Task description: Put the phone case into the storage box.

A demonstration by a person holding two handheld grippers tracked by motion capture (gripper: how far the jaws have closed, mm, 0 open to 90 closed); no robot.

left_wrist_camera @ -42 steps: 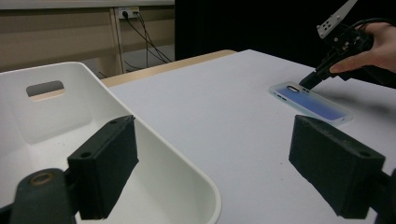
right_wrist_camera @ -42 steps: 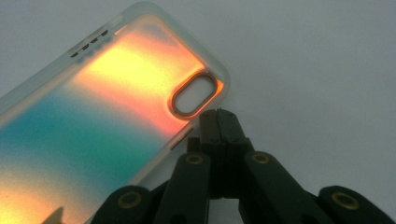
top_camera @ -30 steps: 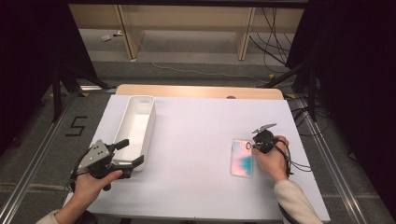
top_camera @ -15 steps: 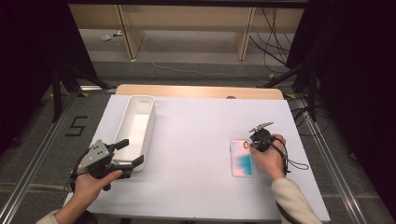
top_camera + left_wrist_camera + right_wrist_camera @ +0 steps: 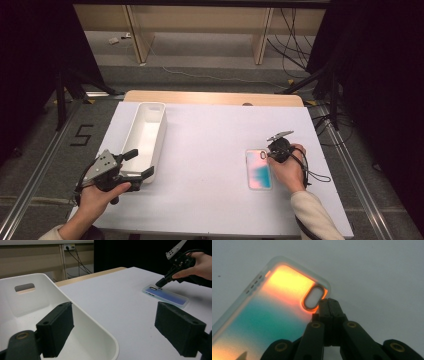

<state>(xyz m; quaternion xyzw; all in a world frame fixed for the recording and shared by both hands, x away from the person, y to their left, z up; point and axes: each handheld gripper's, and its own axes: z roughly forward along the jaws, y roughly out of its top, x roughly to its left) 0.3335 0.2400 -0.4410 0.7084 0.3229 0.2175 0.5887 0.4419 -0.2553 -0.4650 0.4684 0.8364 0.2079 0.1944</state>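
Note:
A phone case point(image 5: 259, 169) with a pink-to-teal fade lies flat on the white table, right of centre. My right gripper point(image 5: 266, 155) is shut, its tips resting on the case's far corner beside the camera cutout point(image 5: 312, 297). In the right gripper view the gripper point(image 5: 329, 302) has both jaws pressed together, and the case point(image 5: 274, 305) glows orange and teal. My left gripper point(image 5: 140, 163) stands open at the near end of the long white bin point(image 5: 159, 135), with nothing between its jaws. From the left gripper point(image 5: 113, 315) view I see the bin's rim point(image 5: 82, 315), the case point(image 5: 166, 295) and the right gripper point(image 5: 159, 285).
The white sheet point(image 5: 210, 150) covers the table, and a wooden strip point(image 5: 210, 97) shows along its far edge. The bin looks empty inside. Dark curtains hang on both sides, and cables point(image 5: 300, 35) lie on the floor beyond the table.

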